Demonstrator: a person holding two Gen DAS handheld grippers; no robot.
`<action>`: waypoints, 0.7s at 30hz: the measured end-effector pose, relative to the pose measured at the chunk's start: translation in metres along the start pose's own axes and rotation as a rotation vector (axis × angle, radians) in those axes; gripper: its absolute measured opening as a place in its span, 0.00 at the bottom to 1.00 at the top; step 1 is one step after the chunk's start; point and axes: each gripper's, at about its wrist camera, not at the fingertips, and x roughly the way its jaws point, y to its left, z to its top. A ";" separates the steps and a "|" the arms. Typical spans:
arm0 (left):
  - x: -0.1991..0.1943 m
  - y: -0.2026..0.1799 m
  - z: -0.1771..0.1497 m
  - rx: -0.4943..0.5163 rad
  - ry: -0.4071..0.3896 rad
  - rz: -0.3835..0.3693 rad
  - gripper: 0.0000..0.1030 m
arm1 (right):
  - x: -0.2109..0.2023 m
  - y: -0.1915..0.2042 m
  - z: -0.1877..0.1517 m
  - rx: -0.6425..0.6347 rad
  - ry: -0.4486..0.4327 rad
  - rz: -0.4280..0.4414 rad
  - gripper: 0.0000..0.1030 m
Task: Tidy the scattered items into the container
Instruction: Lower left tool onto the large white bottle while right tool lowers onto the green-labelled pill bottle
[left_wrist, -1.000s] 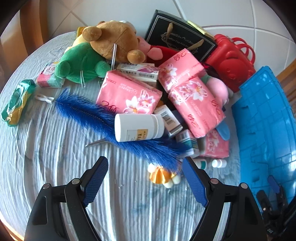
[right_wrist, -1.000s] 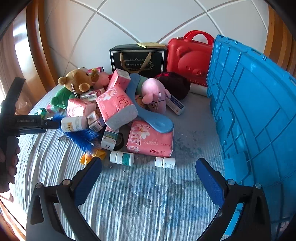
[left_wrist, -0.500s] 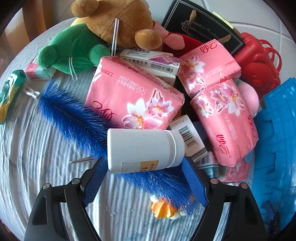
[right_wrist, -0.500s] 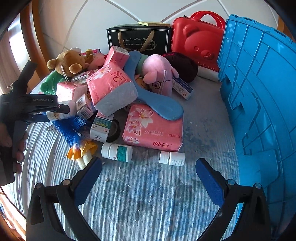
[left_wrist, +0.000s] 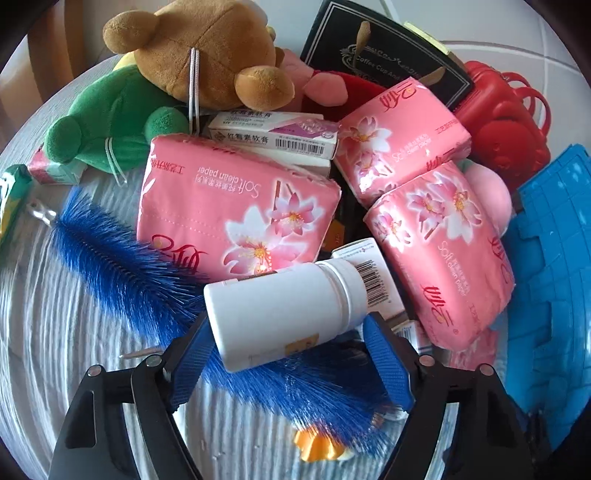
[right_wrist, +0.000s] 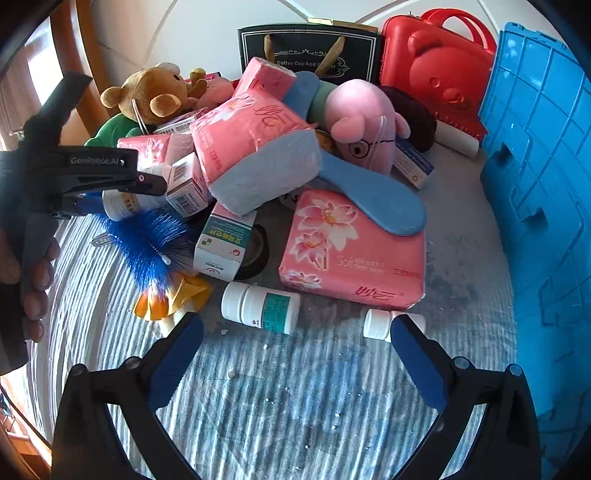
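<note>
My left gripper (left_wrist: 288, 332) is closing on a white pill bottle (left_wrist: 280, 310) that lies tilted across a blue bristle brush (left_wrist: 122, 266). Its blue pads touch the bottle's base and cap end. The right wrist view shows the same bottle (right_wrist: 122, 203) under that gripper, held by a person's hand (right_wrist: 33, 280). My right gripper (right_wrist: 295, 350) hangs open and holds nothing, low over the striped cloth. Just beyond its tips lie a teal-labelled white bottle (right_wrist: 260, 306) and a small white bottle (right_wrist: 378, 323). The blue crate (right_wrist: 546, 166) stands at the right.
A heap lies behind: pink tissue packs (right_wrist: 354, 251), a pink plush (right_wrist: 362, 118), a brown bear (left_wrist: 207, 51), a green plush (left_wrist: 110, 122), medicine boxes (right_wrist: 225, 243), a blue paddle (right_wrist: 373, 199), a black gift bag (right_wrist: 310, 51) and a red case (right_wrist: 436, 66). An orange toy (right_wrist: 170, 299) lies near the brush.
The left gripper came down over the white bottle and narrowed onto it; the bottle now tilts cap-up. The right gripper sank toward the cloth and the two small bottles.
</note>
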 end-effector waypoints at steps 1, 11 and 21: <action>-0.003 0.001 -0.001 0.008 -0.004 -0.014 0.61 | 0.004 0.002 0.000 0.002 0.004 0.003 1.00; -0.001 0.011 -0.008 0.019 0.028 -0.075 0.66 | 0.023 0.016 0.007 0.015 0.024 0.015 1.00; 0.009 -0.012 -0.001 0.166 0.059 -0.027 0.80 | 0.022 0.017 0.001 0.026 0.030 0.018 1.00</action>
